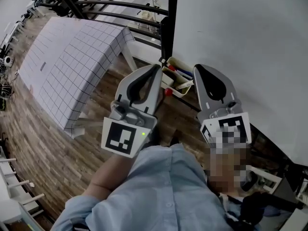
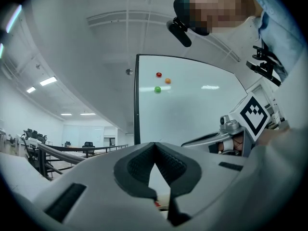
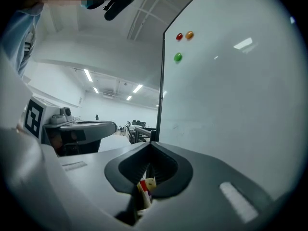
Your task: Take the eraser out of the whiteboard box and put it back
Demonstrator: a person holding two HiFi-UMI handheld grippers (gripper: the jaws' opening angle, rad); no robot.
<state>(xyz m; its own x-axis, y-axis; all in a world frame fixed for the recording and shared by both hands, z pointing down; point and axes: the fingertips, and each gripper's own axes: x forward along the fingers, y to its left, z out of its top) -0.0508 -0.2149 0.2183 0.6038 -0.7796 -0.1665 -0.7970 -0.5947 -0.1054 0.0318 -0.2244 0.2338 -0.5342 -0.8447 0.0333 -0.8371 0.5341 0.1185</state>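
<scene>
Head view: both grippers are held up side by side in front of the whiteboard (image 1: 240, 42), above the wooden floor. The box (image 1: 180, 88) is fixed to the board's lower left edge, just beyond the tips and between them, with markers (image 1: 182, 72) lying in it. The left gripper (image 1: 156, 70) is seen with its fingers pressed together at the tips, and nothing is pinched; the same is shown in the left gripper view, where only the board with its coloured magnets (image 2: 158, 89) is seen beyond the tips. The right gripper (image 1: 198, 71) is likewise closed tip to tip. In the right gripper view, some yellowish and red contents of the box are glimpsed through the gap under the meeting tips, behind the fingers and not held by them.

The eraser itself cannot be picked out in any view; it is judged to lie in the box, partly hidden by the grippers.

As neither gripper carries anything, it cannot be settled whether the eraser has already been returned or has not yet been lifted. No step in progress is shown. A table under a gridded cloth (image 1: 72, 57) stands far left, apart from the work.
</scene>
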